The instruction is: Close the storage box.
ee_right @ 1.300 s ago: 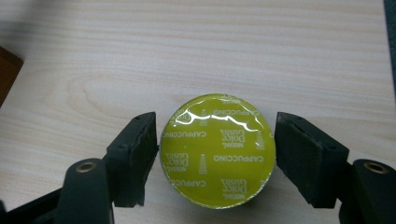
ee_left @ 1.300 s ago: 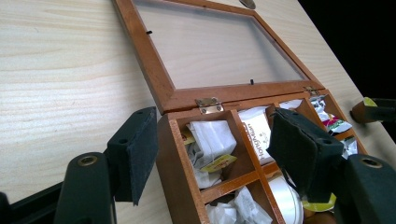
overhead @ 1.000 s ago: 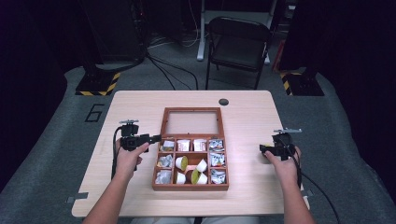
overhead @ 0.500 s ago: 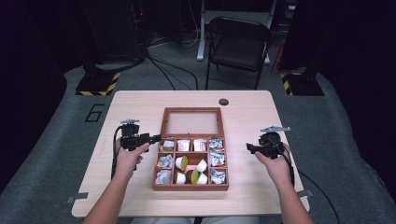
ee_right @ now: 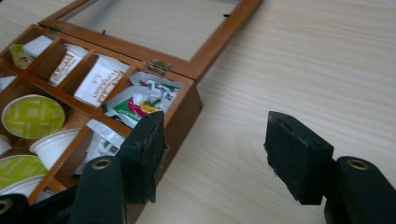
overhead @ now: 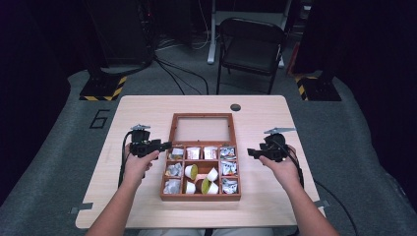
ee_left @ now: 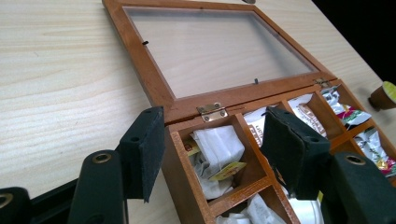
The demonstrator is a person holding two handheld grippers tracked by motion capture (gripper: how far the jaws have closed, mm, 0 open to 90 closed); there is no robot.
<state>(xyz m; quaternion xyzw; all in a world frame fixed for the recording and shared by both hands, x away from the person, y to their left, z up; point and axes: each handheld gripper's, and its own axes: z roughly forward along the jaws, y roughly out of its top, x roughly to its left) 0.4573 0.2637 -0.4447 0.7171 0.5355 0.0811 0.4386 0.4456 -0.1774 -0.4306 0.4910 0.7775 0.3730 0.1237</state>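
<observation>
A wooden box (overhead: 200,197) lies mid-table, its glass lid (overhead: 201,129) open flat behind it. Its compartments hold tea bags (ee_left: 217,147) and green-topped pods (ee_right: 32,115). My left gripper (overhead: 164,145) sits at the box's back left corner. In the left gripper view it (ee_left: 215,140) is shut astride the corner compartment, one pad (ee_left: 144,149) on the outer wall and the other on the first divider. My right gripper (overhead: 252,152) hovers right of the box, a little apart from it. Its jaws (ee_right: 219,140) have just been opening and stand open with nothing between them.
The box's right wall (ee_right: 184,116) is just beside my right gripper's left pad. A round cable hole (overhead: 235,107) marks the table's back edge. A black folding chair (overhead: 251,44) stands beyond the table. Bare tabletop (overhead: 319,187) lies on both sides of the box.
My right hand has moved left toward the box's right side and risen slightly. My left hand has stayed at the box's back left corner.
</observation>
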